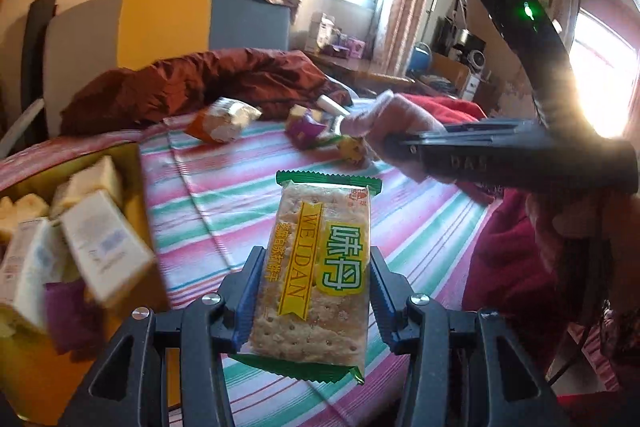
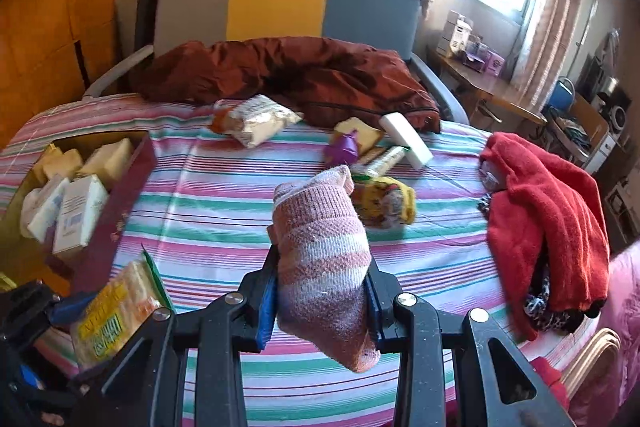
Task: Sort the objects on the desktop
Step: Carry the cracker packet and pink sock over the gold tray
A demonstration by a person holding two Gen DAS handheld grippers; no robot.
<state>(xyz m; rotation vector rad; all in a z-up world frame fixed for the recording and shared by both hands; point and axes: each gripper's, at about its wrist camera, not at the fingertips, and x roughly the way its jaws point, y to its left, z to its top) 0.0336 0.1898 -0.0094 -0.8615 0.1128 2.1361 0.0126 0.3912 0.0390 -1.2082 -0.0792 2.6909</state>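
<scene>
My left gripper [image 1: 314, 279] is shut on a cracker packet [image 1: 316, 267] with green ends and yellow label, held above the striped cloth [image 1: 420, 219]. The packet also shows in the right wrist view [image 2: 116, 311], low left. My right gripper [image 2: 322, 287] is shut on a rolled pink-and-white striped sock [image 2: 324, 243], held above the cloth [image 2: 208, 211]. The sock [image 1: 390, 119] and right gripper body show in the left wrist view, right of centre. More snack packets [image 2: 256, 121] and a yellow packet [image 2: 384, 201] lie further back on the cloth.
A yellow-lined box [image 2: 132, 163] at the left holds several white and cream packets [image 2: 78, 211]. A red garment [image 2: 552, 215] lies at the right edge. A brown quilt [image 2: 288, 75] and a headboard stand behind. A white block [image 2: 406, 139] lies by the purple packet [image 2: 342, 149].
</scene>
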